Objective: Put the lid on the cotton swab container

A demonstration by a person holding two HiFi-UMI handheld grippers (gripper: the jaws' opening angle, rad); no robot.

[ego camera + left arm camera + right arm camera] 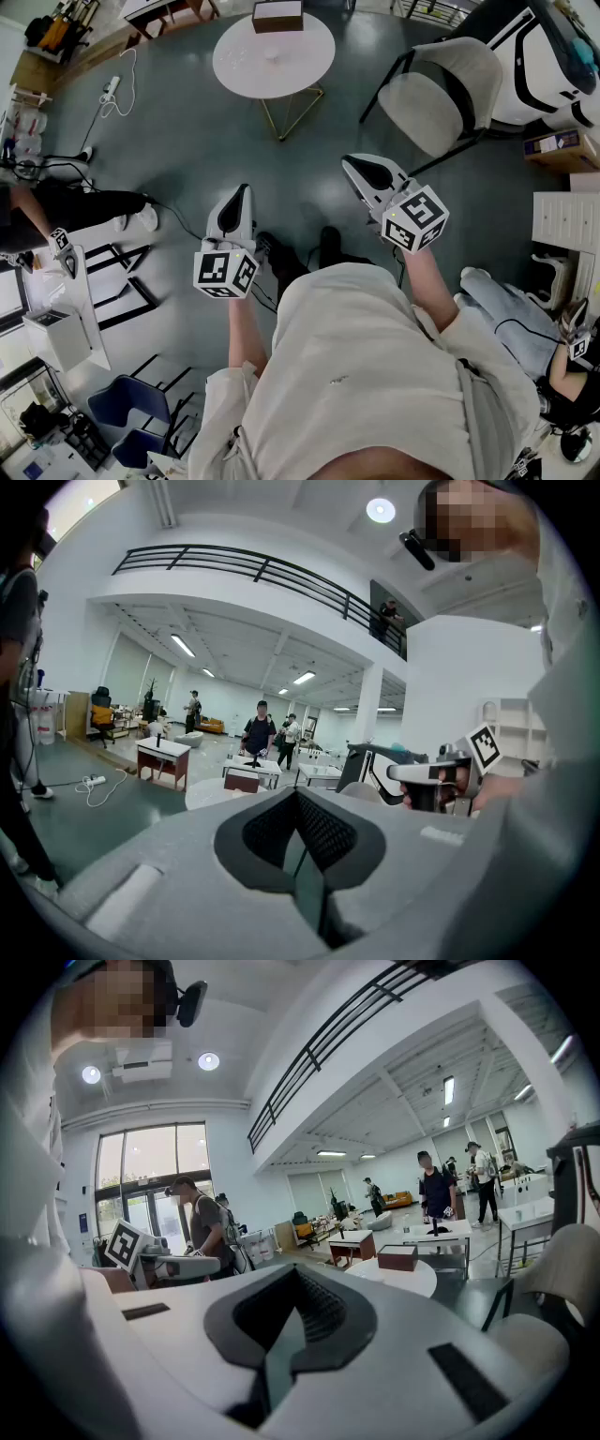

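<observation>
At the far left edge of the head view a person in dark clothes (66,208) stands by some desks. Farther off, a white power strip (111,90) lies on the grey floor (187,141) with its cable looping away.

The left tongs (246,189) points away from the wearer, held out over the floor at about waist height, and its marker cube (225,272) sits just above the forearm. In the left gripper view its dark ribbed pads (328,832) meet along a single seam, so the tongs is fully closed with nothing in it.

Beyond both tools, well apart from them, stands a round white worktop (309,47) on a thin gold frame. A brown box (277,16) rests at its far edge. The cotton swab container and its lid cannot be made out in any view.

The right tongs (349,161) also points forward, angled a little to the left, with its marker cube (415,221) next to the hand. In the right gripper view its pads (319,1312) are pressed together and hold nothing.

Between the two arms, the wearer's pale shirt (366,375) fills the near part of the view, with dark shoes (328,246) showing just past it.

To the right of the worktop stands a light upholstered chair (441,94) on black legs. At the near right, a seated person in pale jeans (506,300) shows at the edge.
</observation>
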